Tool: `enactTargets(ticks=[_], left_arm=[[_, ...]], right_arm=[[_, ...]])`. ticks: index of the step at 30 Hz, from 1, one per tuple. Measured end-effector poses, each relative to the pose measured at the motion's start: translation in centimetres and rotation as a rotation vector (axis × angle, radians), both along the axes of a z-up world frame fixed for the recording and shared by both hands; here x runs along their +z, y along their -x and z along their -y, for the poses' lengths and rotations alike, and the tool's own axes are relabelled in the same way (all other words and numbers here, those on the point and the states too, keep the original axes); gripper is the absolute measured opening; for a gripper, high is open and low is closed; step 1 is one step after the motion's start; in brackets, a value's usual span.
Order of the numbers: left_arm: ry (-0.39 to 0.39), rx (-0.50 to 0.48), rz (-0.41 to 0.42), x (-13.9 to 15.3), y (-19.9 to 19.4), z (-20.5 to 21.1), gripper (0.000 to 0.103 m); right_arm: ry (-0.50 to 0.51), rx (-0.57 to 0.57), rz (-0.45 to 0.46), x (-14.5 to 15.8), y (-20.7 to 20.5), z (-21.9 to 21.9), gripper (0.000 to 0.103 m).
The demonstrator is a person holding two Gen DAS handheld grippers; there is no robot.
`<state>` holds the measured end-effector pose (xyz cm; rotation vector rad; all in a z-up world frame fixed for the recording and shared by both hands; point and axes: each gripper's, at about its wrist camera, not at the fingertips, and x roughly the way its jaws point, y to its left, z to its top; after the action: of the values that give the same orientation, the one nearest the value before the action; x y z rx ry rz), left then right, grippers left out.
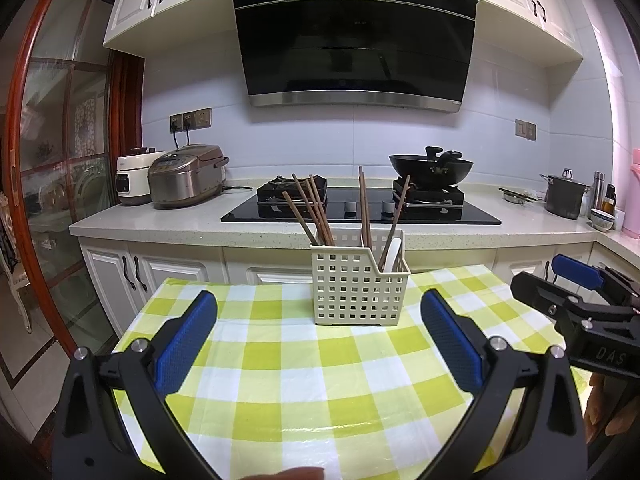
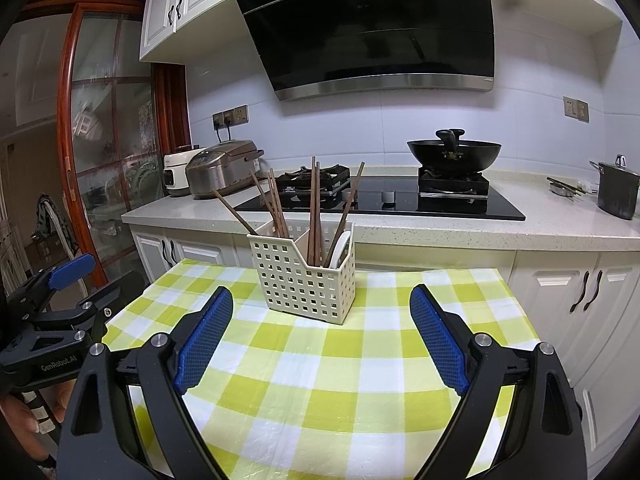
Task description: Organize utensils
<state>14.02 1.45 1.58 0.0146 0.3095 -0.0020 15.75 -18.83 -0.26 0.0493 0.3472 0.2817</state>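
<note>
A cream perforated utensil basket point(image 1: 358, 292) point(image 2: 306, 280) stands at the far side of the table with the green-and-white checked cloth point(image 1: 320, 368) point(image 2: 320, 380). It has two compartments. Several brown chopsticks point(image 1: 314, 208) point(image 2: 272, 204) lean in the left one. More chopsticks point(image 1: 364, 208) point(image 2: 316, 208) and a white spoon point(image 1: 393, 254) point(image 2: 339, 250) stand in the right one. My left gripper point(image 1: 318, 320) is open and empty, above the cloth in front of the basket. My right gripper point(image 2: 320, 312) is open and empty, also in front of the basket.
Behind the table runs a kitchen counter point(image 1: 168, 220) with a black hob point(image 1: 360, 210), a wok point(image 1: 431, 168), two rice cookers point(image 1: 186, 176) and a steel pot point(image 1: 565, 196). The right gripper shows at the right of the left wrist view point(image 1: 576, 300).
</note>
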Motion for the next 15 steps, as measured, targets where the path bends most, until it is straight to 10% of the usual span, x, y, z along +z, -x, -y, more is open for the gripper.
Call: enactTargets(ticks=[15], left_arm=[[-0.008, -0.005, 0.023, 0.01, 0.12, 0.16, 0.099]], right_arm=[[-0.003, -0.001, 0.0, -0.05, 0.06, 0.03, 0.085]])
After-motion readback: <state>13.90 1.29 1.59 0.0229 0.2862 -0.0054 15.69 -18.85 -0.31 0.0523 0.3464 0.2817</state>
